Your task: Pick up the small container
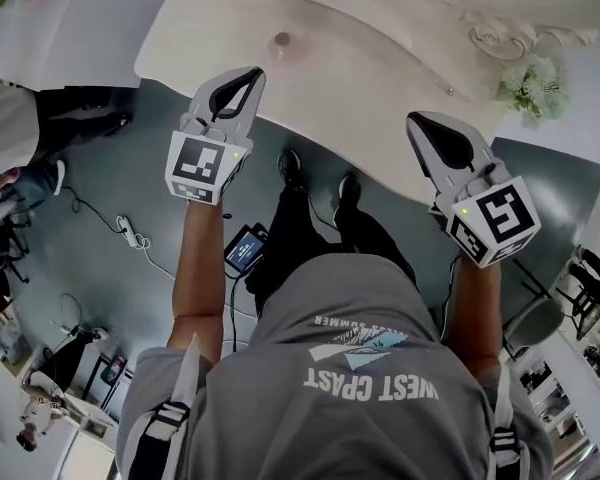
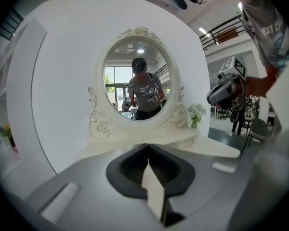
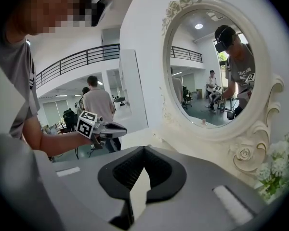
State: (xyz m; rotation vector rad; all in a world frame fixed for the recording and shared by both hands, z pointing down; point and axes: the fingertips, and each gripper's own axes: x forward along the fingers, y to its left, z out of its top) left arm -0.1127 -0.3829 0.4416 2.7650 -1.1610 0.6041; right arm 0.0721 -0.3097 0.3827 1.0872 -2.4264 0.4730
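Note:
The small container (image 1: pixel 280 42), a low pinkish round pot, stands on the cream dressing table (image 1: pixel 360 78) toward its left end. My left gripper (image 1: pixel 254 72) hovers over the table's near edge, a short way this side of the pot, jaws together and empty. My right gripper (image 1: pixel 412 121) hangs at the table's edge farther right, also closed on nothing. In the left gripper view the jaws (image 2: pixel 147 145) meet at their tips, pointed at the oval mirror (image 2: pixel 137 78). The right gripper view shows its own tips (image 3: pixel 144 147) touching too; the pot itself is hidden there.
White flowers (image 1: pixel 528 86) stand at the table's right end, beside the carved mirror frame (image 3: pixel 245 155). Below the table lie cables, a power strip (image 1: pixel 130 233) and a small screen device (image 1: pixel 245 250). Another person (image 1: pixel 0 128) stands at the far left.

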